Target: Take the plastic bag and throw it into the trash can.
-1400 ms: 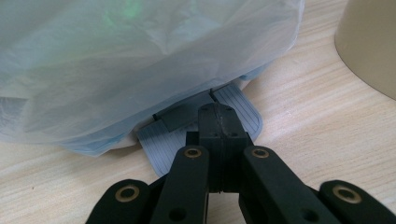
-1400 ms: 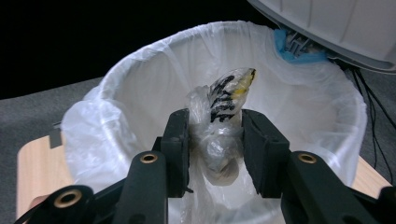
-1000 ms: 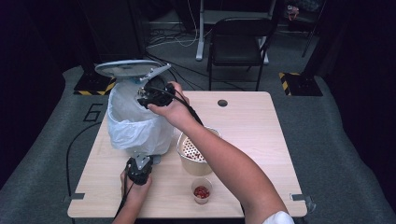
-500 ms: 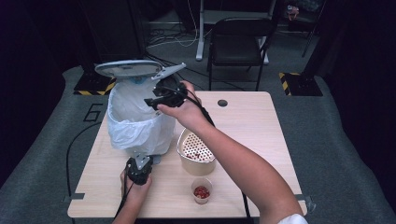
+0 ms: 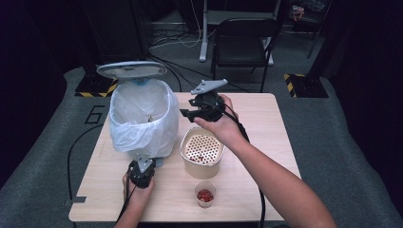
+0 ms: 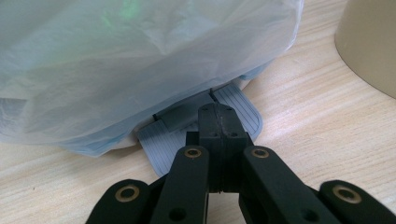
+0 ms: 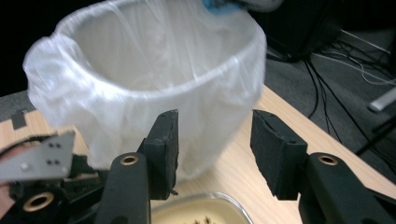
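The pedal bin (image 5: pixel 142 118) stands at the table's left rear, its lid (image 5: pixel 131 69) tipped up and open, a thin translucent liner bag (image 7: pixel 154 79) folded over its rim. At its base the grey ribbed pedal (image 6: pixel 233 109) juts out toward the person. The left gripper (image 6: pixel 218 126) has its 2 jaws closed together, holding nothing, with their tips pressed down on that pedal; in the high view the same tool (image 5: pixel 141 172) sits just in front of the bin's foot.

The bin looks like light plastic, so a hard push could skid or tip it on the smooth wood; pressing straight down on the pedal's ribbed face is the sound contact. The liner is soft and slippery, likely to slide or tear if pinched, so it is a poor place to take hold.

The right gripper (image 7: pixel 212 149) hovers empty with jaws spread apart, beside the bin's mouth and above the beige perforated container (image 5: pixel 202 151). A small cup of red pieces (image 5: pixel 205 194) stands near the table's (image 5: pixel 266 142) front edge.
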Available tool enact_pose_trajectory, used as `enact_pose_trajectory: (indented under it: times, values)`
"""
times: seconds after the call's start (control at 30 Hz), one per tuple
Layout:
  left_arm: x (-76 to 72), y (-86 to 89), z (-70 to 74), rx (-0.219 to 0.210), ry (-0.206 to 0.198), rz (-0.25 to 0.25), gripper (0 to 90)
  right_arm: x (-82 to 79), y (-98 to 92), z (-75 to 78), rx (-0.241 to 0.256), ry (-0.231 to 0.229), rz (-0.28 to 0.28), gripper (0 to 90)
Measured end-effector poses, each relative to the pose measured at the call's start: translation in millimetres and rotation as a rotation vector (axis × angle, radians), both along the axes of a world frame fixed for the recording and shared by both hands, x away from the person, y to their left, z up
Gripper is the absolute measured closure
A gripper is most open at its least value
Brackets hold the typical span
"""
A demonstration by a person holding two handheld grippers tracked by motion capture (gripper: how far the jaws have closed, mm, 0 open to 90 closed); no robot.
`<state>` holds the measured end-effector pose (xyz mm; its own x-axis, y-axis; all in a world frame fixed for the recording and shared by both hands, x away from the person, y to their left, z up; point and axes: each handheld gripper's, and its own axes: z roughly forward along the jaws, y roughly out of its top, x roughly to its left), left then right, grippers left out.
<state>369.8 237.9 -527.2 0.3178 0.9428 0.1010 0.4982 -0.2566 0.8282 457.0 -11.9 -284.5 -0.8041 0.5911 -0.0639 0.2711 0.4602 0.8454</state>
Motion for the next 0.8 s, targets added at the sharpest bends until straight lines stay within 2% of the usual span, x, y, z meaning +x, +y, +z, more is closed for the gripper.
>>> enact_pose_trajectory:
  times: [0.03,0.1,0.13,0.2,0.33,0.37,0.5,0.53,0.57,0.73,0.8]
  values:
    - [-0.2,-0.1,0.1,0.003,0.002,-0.002,90.0,-1.0,-9.9,-7.3,-0.004,0.01,-0.022,51.5]
    - [-0.4,-0.2,0.2,0.003,0.003,-0.001,90.0,-0.6,-13.3,-10.2,-0.009,0.004,-0.028,51.4]
    - [-0.5,-0.1,0.2,0.003,0.004,-0.002,90.0,-0.6,-22.4,-18.8,-0.011,0.023,-0.048,50.9]
    - [-0.4,-0.3,0.0,0.003,0.001,0.0,90.0,-0.4,-29.6,-26.8,-0.01,0.032,-0.068,50.4]
    - [-0.4,0.2,0.3,0.002,0.004,-0.003,90.0,-1.7,-38.9,-37.9,-0.025,0.032,-0.085,50.0]
    - [-0.3,0.2,0.2,0.002,0.004,-0.003,90.0,-4.0,-45.5,-47.7,-0.041,0.04,-0.106,49.6]
    - [-0.3,0.2,0.3,0.004,0.004,-0.004,90.0,-7.9,-55.1,-63.4,-0.07,0.041,-0.131,48.4]
    - [-0.3,0.2,0.3,0.004,0.004,-0.004,90.0,-7.9,-55.1,-63.4,-0.07,0.041,-0.131,48.4]
    - [-0.4,0.0,0.3,0.004,0.004,-0.003,90.0,-10.0,-60.8,-71.5,-0.079,0.043,-0.141,47.8]
    - [-0.4,-0.1,0.3,0.004,0.004,-0.003,90.0,-14.4,-71.3,-82.7,-0.083,0.064,-0.17,46.3]
    - [-0.5,-0.1,0.3,0.004,0.004,-0.003,90.0,-16.4,-81.5,-92.4,-0.074,0.068,-0.201,45.1]
